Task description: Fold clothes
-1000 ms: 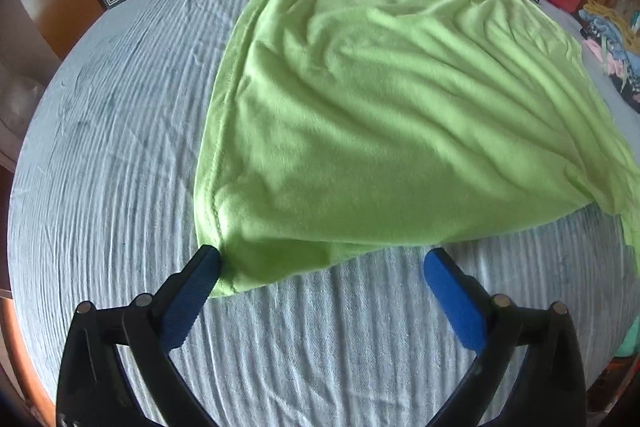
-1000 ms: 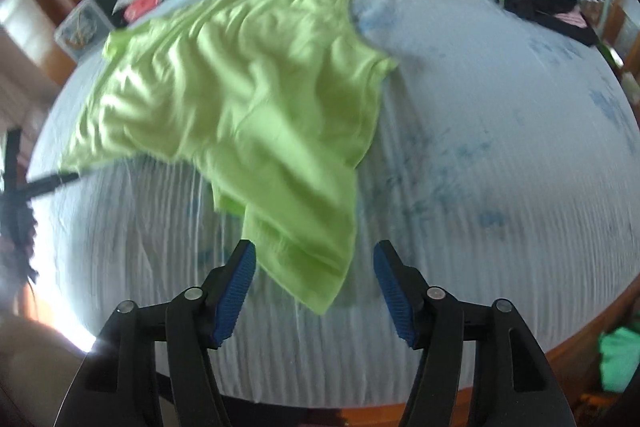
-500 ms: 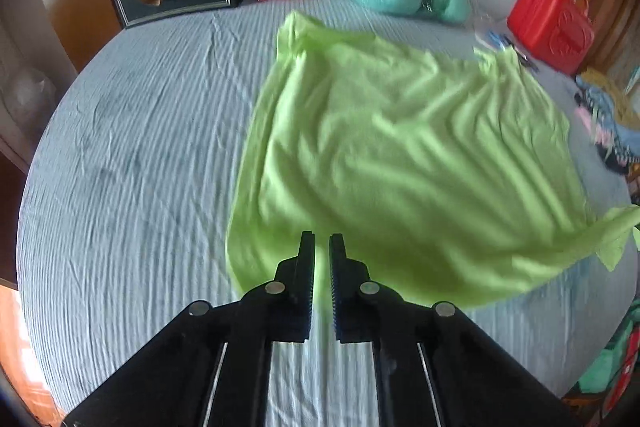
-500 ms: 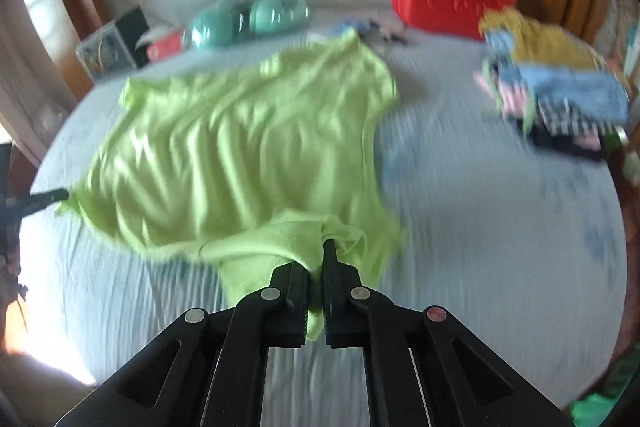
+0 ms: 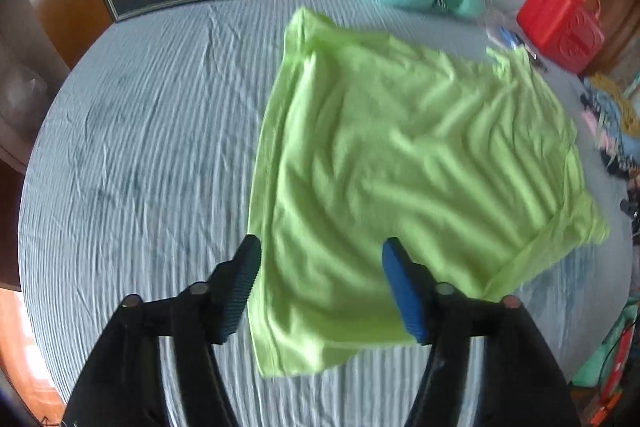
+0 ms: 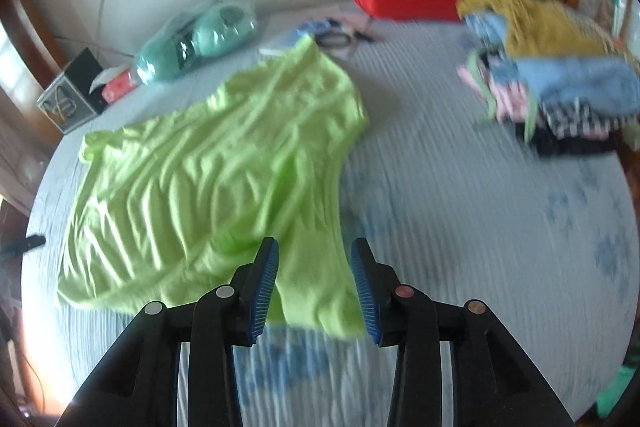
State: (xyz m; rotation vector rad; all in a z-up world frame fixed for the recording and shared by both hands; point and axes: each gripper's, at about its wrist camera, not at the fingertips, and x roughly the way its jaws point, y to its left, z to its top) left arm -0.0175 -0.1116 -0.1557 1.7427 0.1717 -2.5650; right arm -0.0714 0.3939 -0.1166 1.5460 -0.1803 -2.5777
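**Q:** Left gripper [image 5: 320,267] and right gripper [image 6: 314,263]: in what state, and where is the garment?

**A:** Both are released, jaws spread with nothing between the blue pads. The lime-green shirt [image 5: 400,155] lies spread, wrinkled but roughly flat, on the bed [image 5: 140,147], which has a striped pale-blue sheet. In the left wrist view, the gripper hangs over the near edge of the cloth, close to its near left corner. In the right wrist view, the gripper hangs over a narrower flap, apparently a sleeve, though motion blur makes that uncertain.

**Q:** How will the shirt handle?

**A:** Judged from its many soft ripples, it is thin, light and limp. It should drape rather than hold shape, and may drag or bunch on the ribbed sheet.

**Q:** Where should hold be taken?

**A:** Probably at hems or corners, pinching one layer edge per gripper, so a fold lifts evenly. A stack of clothes [image 6: 560,83] lies well apart, on the right.
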